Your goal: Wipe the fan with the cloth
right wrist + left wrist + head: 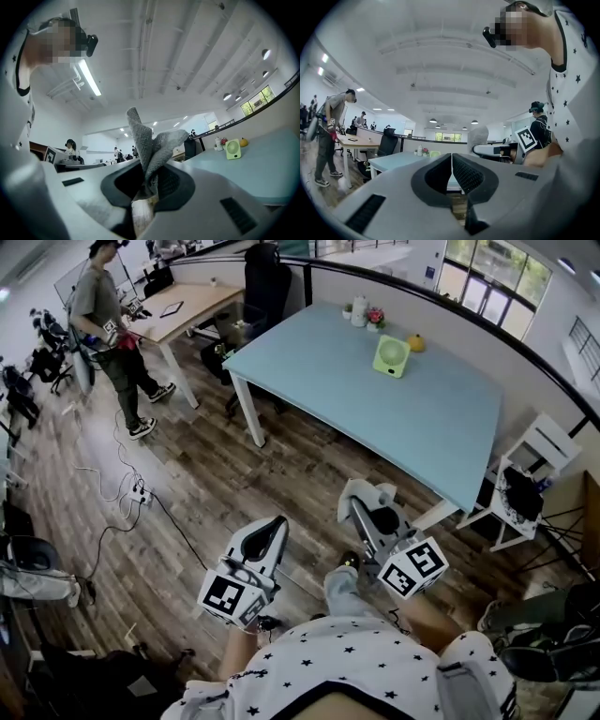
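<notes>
A small green fan [391, 355] stands upright at the far side of the light-blue table [441, 418], well ahead of both grippers. It also shows as the fan [232, 149] on the table in the right gripper view. My right gripper [151, 174] is shut on a grey cloth [149, 140], which sticks up out of its jaws. In the head view, the right gripper [359, 495] is held low near my body, short of the table's near edge. My left gripper [275, 524] hangs beside it; the left gripper [451, 161] has its jaws pressed together with nothing between them.
A yellow object [415, 342], a bottle and a flower pot [362, 313] stand by the fan. A person [111, 320] stands at the far left by a wooden desk [187, 304]. Cables [122, 491] lie on the wood floor. A white chair [525, 486] sits right of the table.
</notes>
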A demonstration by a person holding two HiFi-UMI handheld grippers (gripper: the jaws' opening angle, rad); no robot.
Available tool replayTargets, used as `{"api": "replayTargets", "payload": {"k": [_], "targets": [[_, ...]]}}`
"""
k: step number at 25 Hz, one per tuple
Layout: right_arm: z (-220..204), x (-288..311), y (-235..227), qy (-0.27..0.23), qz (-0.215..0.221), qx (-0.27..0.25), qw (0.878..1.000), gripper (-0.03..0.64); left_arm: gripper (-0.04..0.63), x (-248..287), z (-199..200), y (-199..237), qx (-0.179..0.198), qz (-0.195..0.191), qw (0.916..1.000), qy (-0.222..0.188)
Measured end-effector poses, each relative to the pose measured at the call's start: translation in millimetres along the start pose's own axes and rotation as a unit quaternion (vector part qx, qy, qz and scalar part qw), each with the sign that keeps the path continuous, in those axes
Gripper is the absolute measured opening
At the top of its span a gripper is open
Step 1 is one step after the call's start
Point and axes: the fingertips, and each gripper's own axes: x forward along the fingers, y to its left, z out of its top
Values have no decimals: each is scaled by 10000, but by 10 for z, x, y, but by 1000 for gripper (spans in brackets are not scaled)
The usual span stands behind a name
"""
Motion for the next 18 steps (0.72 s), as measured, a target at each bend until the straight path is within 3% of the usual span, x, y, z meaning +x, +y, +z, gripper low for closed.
{"api": "replayTargets", "payload": {"k": [18], "targets": [[123,543,-1174,-24,-178,169,9997,41,31,1174,-9,473,42,12,9999,133]]}}
